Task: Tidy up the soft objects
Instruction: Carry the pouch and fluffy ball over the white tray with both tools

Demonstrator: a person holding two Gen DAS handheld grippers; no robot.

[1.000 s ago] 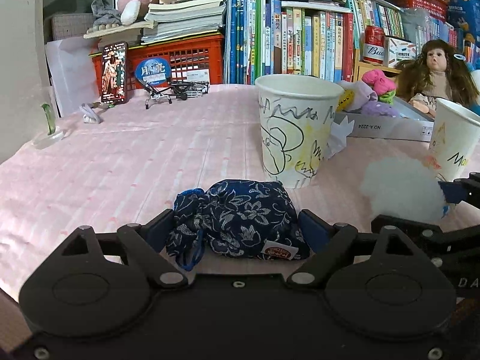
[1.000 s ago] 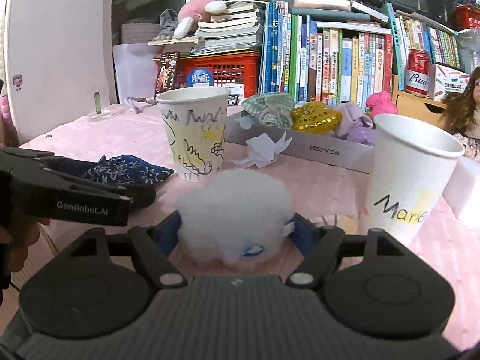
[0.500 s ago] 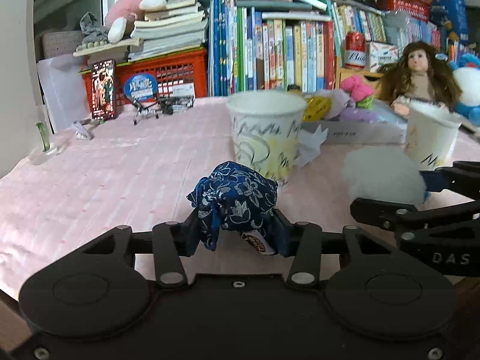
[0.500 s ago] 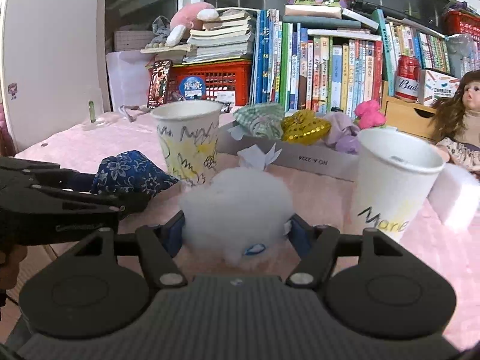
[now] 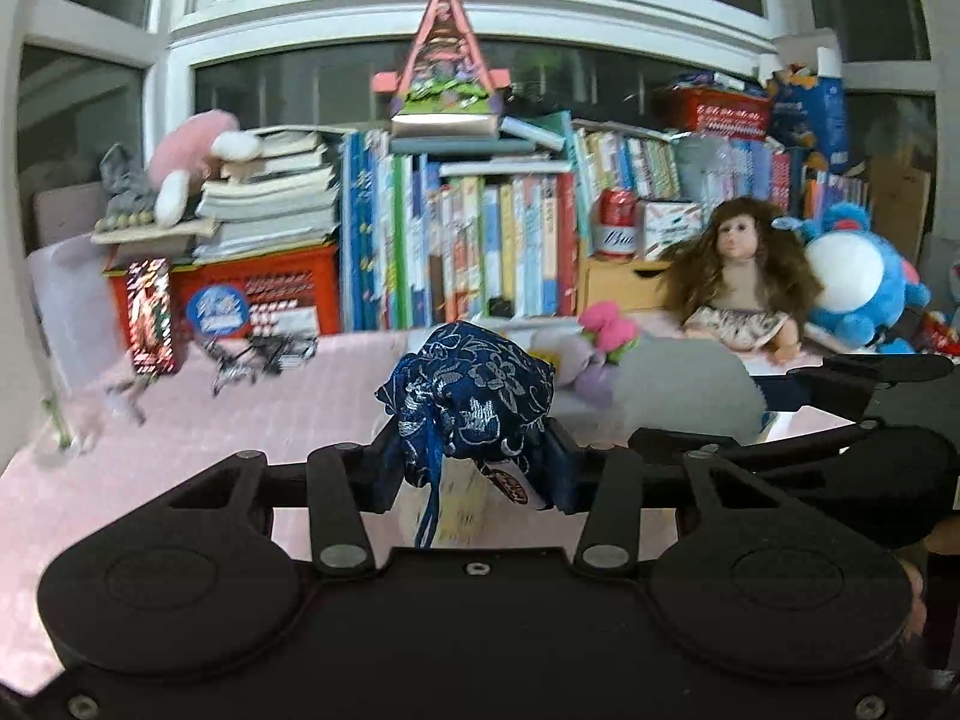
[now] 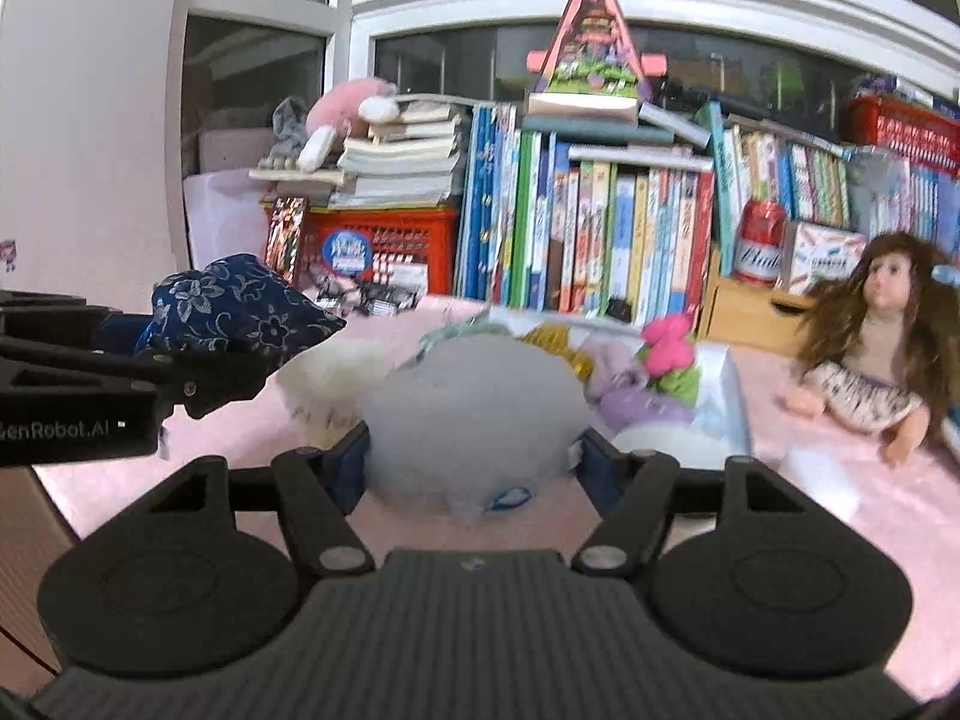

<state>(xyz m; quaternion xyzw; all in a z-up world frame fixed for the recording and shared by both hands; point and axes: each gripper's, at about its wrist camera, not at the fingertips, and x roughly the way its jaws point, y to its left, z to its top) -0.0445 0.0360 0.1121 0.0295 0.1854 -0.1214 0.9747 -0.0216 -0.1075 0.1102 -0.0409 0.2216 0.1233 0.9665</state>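
From the left wrist view, our left gripper (image 5: 474, 468) has just closed its jaws and they now pinch the blue floral pouch (image 5: 471, 402), which bulges up between the fingertips with a blue cord dangling below it. Beyond the pouch we see the pink tablecloth (image 5: 240, 414), and past that a row of books (image 5: 480, 240) with a red crate (image 5: 270, 288) to the left. To the right of our claw the white fluff ball (image 5: 684, 396) sits in the right gripper, and farther right a doll (image 5: 738, 288) leans by a blue plush toy (image 5: 852, 288). From the right wrist view, our right gripper (image 6: 471, 462) has its jaws pressed against both sides of the white fluff ball (image 6: 474, 414), holding it. Just behind the ball lie a paper cup (image 6: 330, 384) to the left and a shallow box of soft items (image 6: 714, 384) to the right. Off to the left the left gripper carries the blue floral pouch (image 6: 240, 312), apart from the ball. The doll (image 6: 870, 348) sits far right on the pink tablecloth (image 6: 870, 492).
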